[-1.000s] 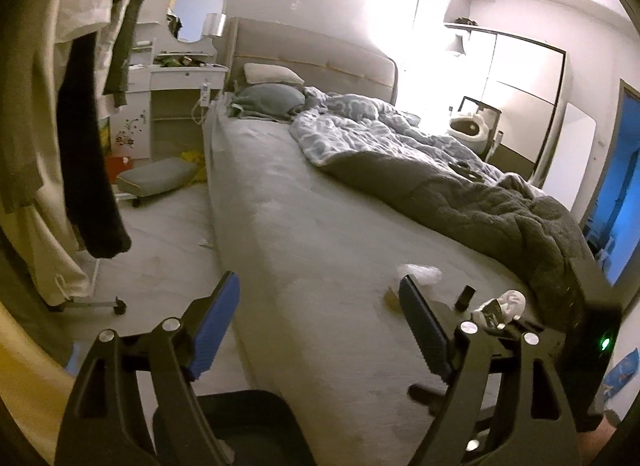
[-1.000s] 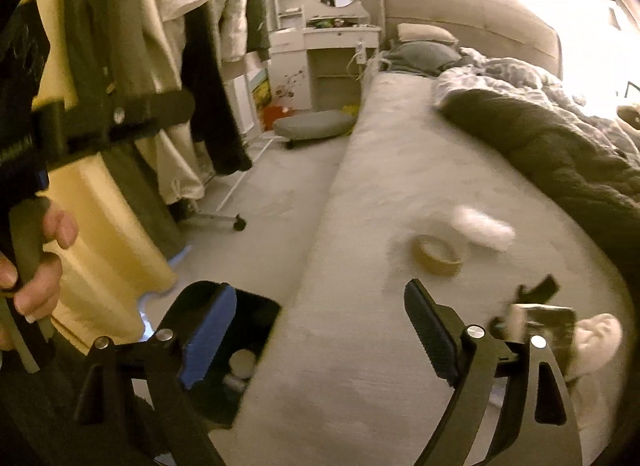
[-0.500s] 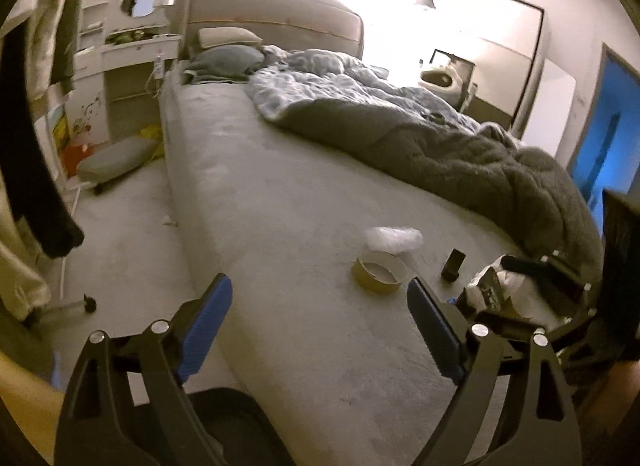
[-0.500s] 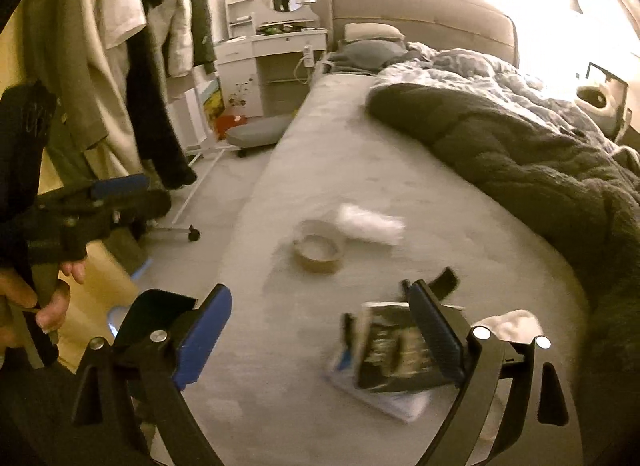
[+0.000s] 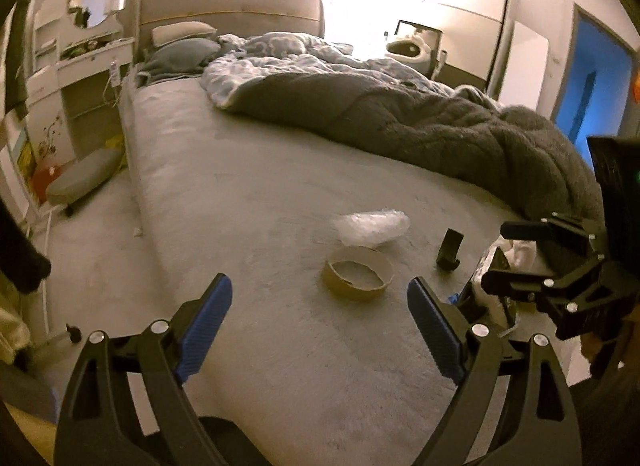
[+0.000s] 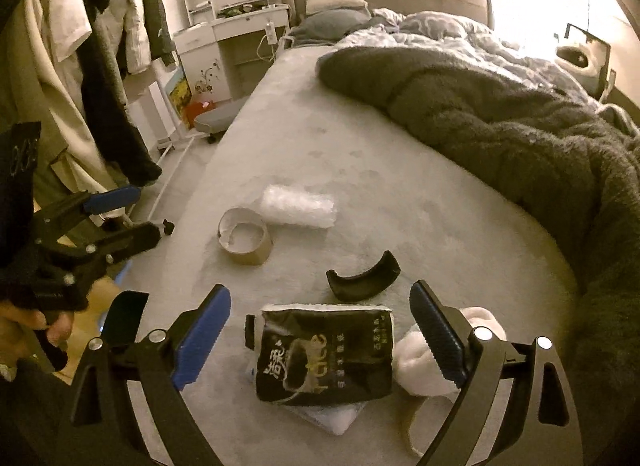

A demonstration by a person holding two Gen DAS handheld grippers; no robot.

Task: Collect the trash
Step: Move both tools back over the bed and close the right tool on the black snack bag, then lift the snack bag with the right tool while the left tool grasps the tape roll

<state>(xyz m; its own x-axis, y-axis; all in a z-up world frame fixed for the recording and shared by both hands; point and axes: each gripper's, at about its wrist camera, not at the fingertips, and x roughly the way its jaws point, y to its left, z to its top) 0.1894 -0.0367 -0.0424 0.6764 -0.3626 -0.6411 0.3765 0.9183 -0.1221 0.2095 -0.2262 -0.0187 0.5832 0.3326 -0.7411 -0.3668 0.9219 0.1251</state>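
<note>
- The bed point(image 5: 248, 185) fills the middle of both views; its bare grey sheet carries all the litter in the lower half of each frame.
- A dark fuzzy blanket point(image 6: 500, 125) is bunched along the right side of the bed.
- Clothes point(image 6: 92, 65) hang at the upper left of the right wrist view.
- The left gripper point(image 5: 320, 318) sits at the bottom of its own view, jaws spread wide with nothing between them; the sheet shows in the gap.
- The right gripper point(image 6: 320, 330) is just as wide, empty, with the black packet point(image 6: 324, 354) on the sheet in the gap, untouched.
- A white crumpled wad point(image 6: 420, 366) lies just right of the packet.
- Clear crumpled plastic point(image 5: 372, 225) lies at centre frame.
- The tape roll point(image 5: 358, 278) lies just below the plastic.
- A curved black piece point(image 6: 362, 276) lies right of the roll.
</note>
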